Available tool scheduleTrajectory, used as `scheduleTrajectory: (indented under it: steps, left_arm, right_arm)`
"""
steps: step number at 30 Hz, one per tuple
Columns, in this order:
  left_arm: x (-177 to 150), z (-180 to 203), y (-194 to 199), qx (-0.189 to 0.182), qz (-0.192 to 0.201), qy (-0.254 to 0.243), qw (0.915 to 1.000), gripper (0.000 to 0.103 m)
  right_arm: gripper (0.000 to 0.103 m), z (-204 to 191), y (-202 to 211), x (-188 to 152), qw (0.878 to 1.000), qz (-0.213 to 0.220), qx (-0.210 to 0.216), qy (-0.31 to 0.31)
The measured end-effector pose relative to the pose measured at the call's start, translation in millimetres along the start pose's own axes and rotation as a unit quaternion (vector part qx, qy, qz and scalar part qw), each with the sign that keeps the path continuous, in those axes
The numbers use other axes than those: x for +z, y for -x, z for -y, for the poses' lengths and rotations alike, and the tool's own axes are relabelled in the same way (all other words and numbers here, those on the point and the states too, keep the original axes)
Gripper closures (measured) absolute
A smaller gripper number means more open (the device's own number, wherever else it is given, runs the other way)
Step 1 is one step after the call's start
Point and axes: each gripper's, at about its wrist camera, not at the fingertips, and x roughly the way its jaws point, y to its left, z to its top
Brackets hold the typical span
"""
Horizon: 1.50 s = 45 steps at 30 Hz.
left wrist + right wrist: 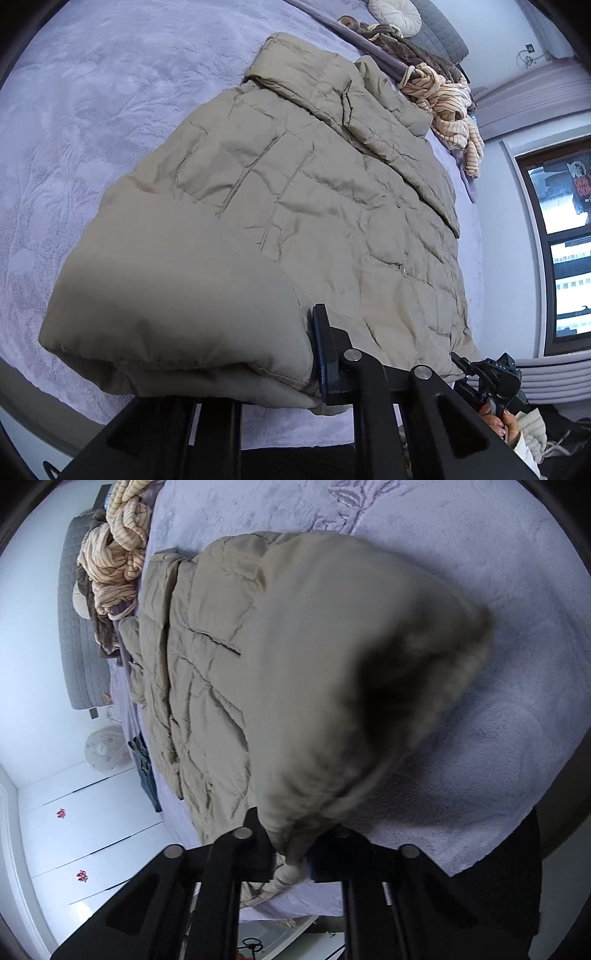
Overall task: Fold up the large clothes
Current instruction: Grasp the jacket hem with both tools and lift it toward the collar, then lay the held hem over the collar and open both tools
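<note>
- Left claw (295, 369) clenched on khaki quilted coat's (295, 206) hem.
- Right claw (291, 853) pinching bunched coat edge above lavender bed (480, 572).

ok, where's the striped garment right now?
The striped garment lies bunched on the bed's far edge, just beyond the khaki jacket; upper right in left wrist view.

One quilted beige jacket (295, 206), one striped garment (448, 107), one round cushion (397, 14), two grippers.
</note>
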Motion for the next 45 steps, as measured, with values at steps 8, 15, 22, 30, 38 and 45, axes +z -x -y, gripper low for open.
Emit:
scheduleTrajectory:
  steps: [8,15,22,30,38,45]
  left_arm:
    - [27.6,24.3,30.1,-0.004,0.047,-0.030,0.9984,0.085]
    - [84.6,70.1,62.3,0.001,0.118,-0.061,0.9911,0.085]
    - [168.8,127.8,70.0,0.024,0.186,-0.087,0.9784,0.085]
    - [270.3,146.1,27.4,0.067,0.207,-0.061,0.9741,0.085]
    - [348.3,118.2,-75.5,0.141,0.155,-0.074,0.9749,0.085]
    - [381.0,78.8,-159.3,0.176,0.106,-0.055,0.9772,0.085]
  right_arm:
    - [0.096,-61.3,12.5,8.0,0.991,0.014,-0.038,0.127]
    - [0.096,-161.6,22.4,34.5,0.963,0.040,-0.057,0.260]
    - [0.097,-270.6,16.4,78.7,0.927,0.058,-0.051,0.366]
    - [0.097,-363.2,-43.6,148.4,0.913,0.056,-0.065,0.398]
    - [0.097,-367.3,-134.8,208.2,0.927,0.054,-0.112,0.354]
    - [0.097,-348.5,-197.0,256.5,0.942,0.041,-0.126,0.309]
